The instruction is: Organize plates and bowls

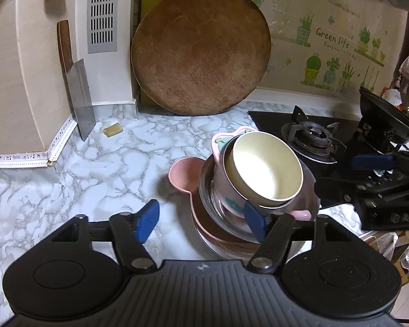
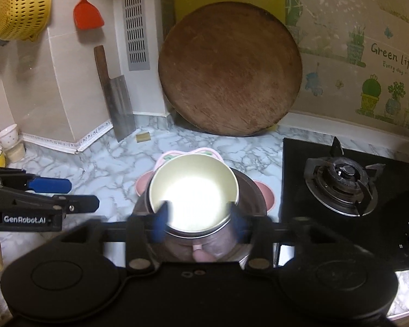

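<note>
You look to be at the end of a stacking step: the cream bowl [image 1: 264, 169] sits tilted on top of the pile of bowls and plates [image 1: 220, 218] near the right end of the counter [image 1: 95, 163], just beside the stove [image 2: 340, 188]. Under it are a pink patterned bowl [image 1: 226, 190], a steel bowl [image 1: 212, 207] and a pink plate with ears [image 1: 181, 175].

Your next move, I judge, is to back both claws away without nudging that leaning bowl, then settle it level or look for any dish not yet stacked.

Your left claw [image 1: 201, 220] is spread wide and holds nothing; its right finger lies in front of the stack. Your right claw [image 2: 199, 223] is released too, its blurred fingers either side of the cream bowl's near rim, not pressing on it.
</note>
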`<state>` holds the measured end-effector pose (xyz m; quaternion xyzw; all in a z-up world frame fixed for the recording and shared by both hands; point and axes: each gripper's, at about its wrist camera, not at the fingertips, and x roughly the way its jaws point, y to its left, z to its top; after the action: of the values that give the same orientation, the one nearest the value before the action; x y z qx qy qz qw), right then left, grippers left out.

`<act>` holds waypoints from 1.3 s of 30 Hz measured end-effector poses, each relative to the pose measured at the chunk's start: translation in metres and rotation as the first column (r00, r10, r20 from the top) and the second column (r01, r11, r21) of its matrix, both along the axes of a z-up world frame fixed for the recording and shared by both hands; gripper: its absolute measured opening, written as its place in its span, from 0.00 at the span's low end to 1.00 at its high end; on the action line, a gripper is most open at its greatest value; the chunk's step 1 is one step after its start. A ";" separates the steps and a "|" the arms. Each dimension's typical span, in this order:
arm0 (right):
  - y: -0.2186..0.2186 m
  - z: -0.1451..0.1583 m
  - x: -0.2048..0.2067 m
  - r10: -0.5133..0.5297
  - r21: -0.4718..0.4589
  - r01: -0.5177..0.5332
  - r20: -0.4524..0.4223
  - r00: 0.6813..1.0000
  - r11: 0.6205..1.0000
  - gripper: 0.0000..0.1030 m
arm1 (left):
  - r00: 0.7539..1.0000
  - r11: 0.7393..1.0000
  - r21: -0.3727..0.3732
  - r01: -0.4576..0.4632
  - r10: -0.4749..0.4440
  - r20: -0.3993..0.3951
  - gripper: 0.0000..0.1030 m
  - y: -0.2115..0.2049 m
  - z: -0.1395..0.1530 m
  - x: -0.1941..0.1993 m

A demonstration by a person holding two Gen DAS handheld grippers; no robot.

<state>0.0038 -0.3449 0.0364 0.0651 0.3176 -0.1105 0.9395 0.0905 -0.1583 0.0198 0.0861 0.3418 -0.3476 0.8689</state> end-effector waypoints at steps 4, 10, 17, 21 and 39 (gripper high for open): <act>0.010 0.004 -0.008 0.001 -0.040 0.000 0.026 1.000 0.999 0.99 | 1.000 1.000 -0.012 -0.005 0.005 -0.006 0.72 0.007 0.001 -0.005; 0.015 0.009 -0.019 -0.005 -0.028 0.007 0.070 0.998 1.000 1.00 | 1.000 0.999 -0.044 -0.015 0.015 0.002 0.91 0.017 0.006 -0.014; 0.021 0.012 -0.034 -0.001 -0.022 0.004 0.126 0.992 1.000 1.00 | 1.000 0.997 -0.070 -0.016 0.017 0.018 0.99 0.022 0.011 -0.028; 0.026 0.013 -0.044 -0.003 -0.031 0.008 0.161 0.987 0.999 1.00 | 1.000 0.997 -0.079 -0.025 0.026 0.004 0.99 0.025 0.011 -0.033; 0.030 0.021 -0.057 -0.041 0.027 0.037 0.184 0.982 0.999 1.00 | 0.997 0.991 -0.108 -0.074 0.074 -0.009 0.99 0.040 0.016 -0.045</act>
<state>-0.0535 -0.3146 0.0571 0.0920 0.2292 -0.1187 0.9617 0.0451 -0.1180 0.0362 0.0253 0.3277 -0.3334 0.8836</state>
